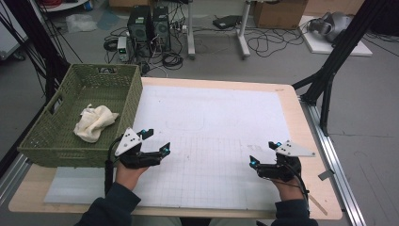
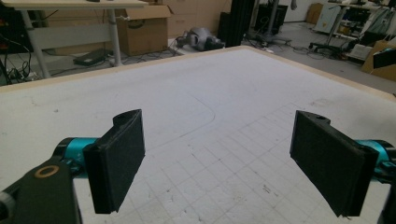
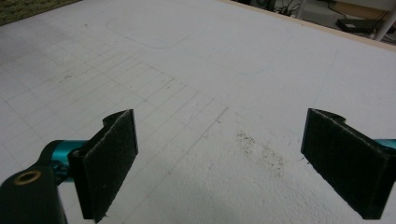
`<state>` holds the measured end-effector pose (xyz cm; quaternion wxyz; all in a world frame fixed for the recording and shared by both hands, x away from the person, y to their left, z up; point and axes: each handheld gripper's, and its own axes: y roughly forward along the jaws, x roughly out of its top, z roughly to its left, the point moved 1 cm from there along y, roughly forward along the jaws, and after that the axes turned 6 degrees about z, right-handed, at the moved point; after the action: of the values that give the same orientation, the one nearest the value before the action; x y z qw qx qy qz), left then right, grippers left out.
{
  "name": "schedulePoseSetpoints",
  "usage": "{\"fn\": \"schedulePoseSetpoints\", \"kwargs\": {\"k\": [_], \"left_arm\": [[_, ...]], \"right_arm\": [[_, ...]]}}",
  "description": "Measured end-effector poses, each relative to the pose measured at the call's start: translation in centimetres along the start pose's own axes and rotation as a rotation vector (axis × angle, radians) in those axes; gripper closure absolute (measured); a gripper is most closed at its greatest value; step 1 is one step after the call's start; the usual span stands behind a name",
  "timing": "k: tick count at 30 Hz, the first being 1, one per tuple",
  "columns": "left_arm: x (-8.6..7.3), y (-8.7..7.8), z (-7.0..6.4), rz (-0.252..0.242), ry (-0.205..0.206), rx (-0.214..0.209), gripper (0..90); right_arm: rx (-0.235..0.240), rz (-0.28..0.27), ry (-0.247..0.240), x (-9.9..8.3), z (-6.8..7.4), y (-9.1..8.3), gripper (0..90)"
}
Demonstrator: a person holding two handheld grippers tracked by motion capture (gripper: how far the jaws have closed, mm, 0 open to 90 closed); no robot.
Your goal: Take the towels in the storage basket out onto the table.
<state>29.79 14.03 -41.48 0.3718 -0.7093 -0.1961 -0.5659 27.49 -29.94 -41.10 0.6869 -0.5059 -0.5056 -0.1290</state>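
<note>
Left black two-jaw gripper (image 1: 155, 142): jaws wide, empty, beside woven green plastic basket (image 1: 51, 141); right black two-jaw gripper (image 1: 263, 153): jaws wide, empty, over white gridded mat (image 1: 211, 122); crumpled cream cloth (image 1: 94, 122): in basket, probably a towel

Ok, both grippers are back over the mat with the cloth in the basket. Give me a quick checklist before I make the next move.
1. Left gripper open, nothing between the jaws: ok.
2. Right gripper open, nothing between the jaws: ok.
3. Cream cloth lying inside the green basket, clear of its rim: ok.
4. Basket seated on the table's left side, upright: ok.
5. White mat bare between the two grippers: ok.
6. Left gripper's cable clear of the basket wall: cannot tell, they sit close in the high view.
</note>
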Motion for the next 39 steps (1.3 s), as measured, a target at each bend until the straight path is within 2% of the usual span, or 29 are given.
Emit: {"fn": "schedulePoseSetpoints", "kwargs": {"k": [10,17,23,26,29,31,34,37,39], "left_arm": [[0.0,0.4,-0.1,0.007,-0.006,-0.012,17.9],[0.0,0.0,0.0,0.008,-0.01,-0.013,19.1],[0.4,-0.2,-0.3,0.024,-0.007,-0.043,18.1],[1.1,-0.5,-0.5,0.014,0.002,-0.056,17.9],[2.5,-1.4,-0.4,-0.023,0.004,-0.058,17.9],[2.8,-1.6,-0.3,-0.029,0.004,-0.066,18.0],[3.6,-2.0,-0.1,-0.036,-0.001,-0.088,17.5],[4.7,-2.6,0.3,-0.067,0.014,-0.097,17.3],[5.7,-3.0,0.8,-0.063,0.015,-0.097,17.3]], "right_arm": [[0.014,0.005,-0.002,-0.1,-0.1,0.4,10.0],[0.036,0.008,0.022,-0.1,0.0,0.2,10.0],[0.022,0.003,-0.023,0.2,0.6,0.1,10.0],[0.02,0.001,-0.027,0.3,0.7,0.2,10.0],[0.028,0.005,-0.029,0.4,0.7,0.5,10.0],[0.031,0.008,-0.024,0.4,0.8,0.5,10.0],[0.029,0.008,-0.027,0.4,0.8,0.5,10.0],[0.034,0.009,-0.026,0.3,0.8,0.6,10.0],[0.033,0.01,-0.025,0.4,0.8,0.6,10.0]]}}
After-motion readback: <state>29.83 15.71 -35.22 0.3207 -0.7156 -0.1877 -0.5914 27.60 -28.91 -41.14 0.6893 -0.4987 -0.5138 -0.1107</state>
